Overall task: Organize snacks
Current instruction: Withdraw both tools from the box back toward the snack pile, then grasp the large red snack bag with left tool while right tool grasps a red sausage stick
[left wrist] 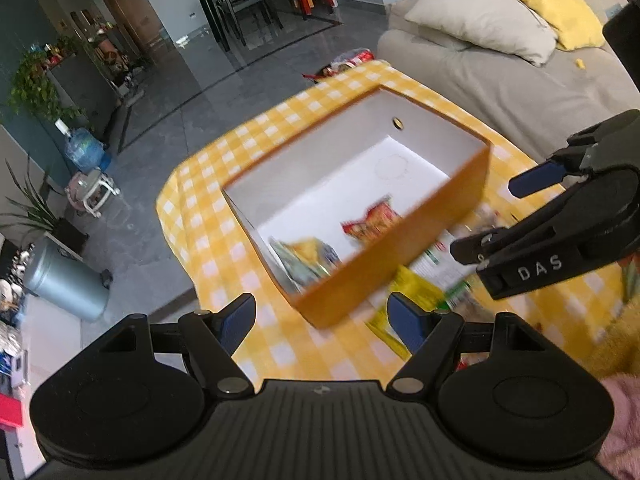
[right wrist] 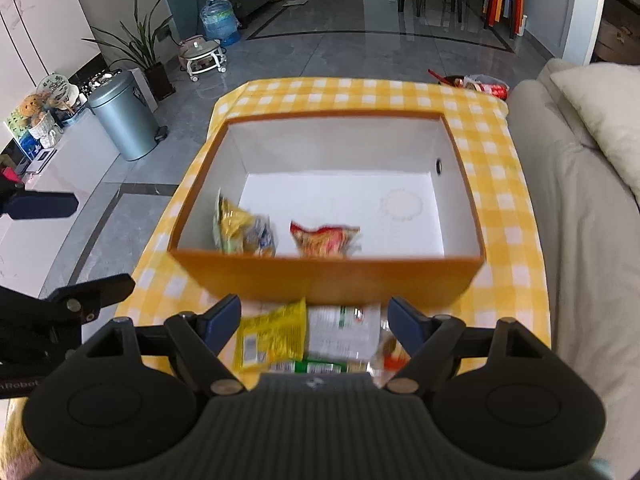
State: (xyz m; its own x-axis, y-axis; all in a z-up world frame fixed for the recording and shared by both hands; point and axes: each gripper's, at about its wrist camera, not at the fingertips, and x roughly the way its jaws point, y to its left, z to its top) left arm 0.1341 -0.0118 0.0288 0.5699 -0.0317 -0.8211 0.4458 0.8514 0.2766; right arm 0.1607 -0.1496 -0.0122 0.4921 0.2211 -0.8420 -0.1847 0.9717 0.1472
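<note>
Both grippers wide apart, holding nothing: left gripper (left wrist: 322,318), right gripper (right wrist: 314,318).

— Where are we?
— We're in a home's living room: a beige sofa (left wrist: 500,80) with cushions (left wrist: 480,16), a dining table and chairs (left wrist: 240,4) behind, houseplants (right wrist: 140,48), a water jug (right wrist: 218,20).

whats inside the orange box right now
Two snack packets lie in the orange box: a yellow packet by the left wall and a red packet. The near wall hides their lower edges.
</note>
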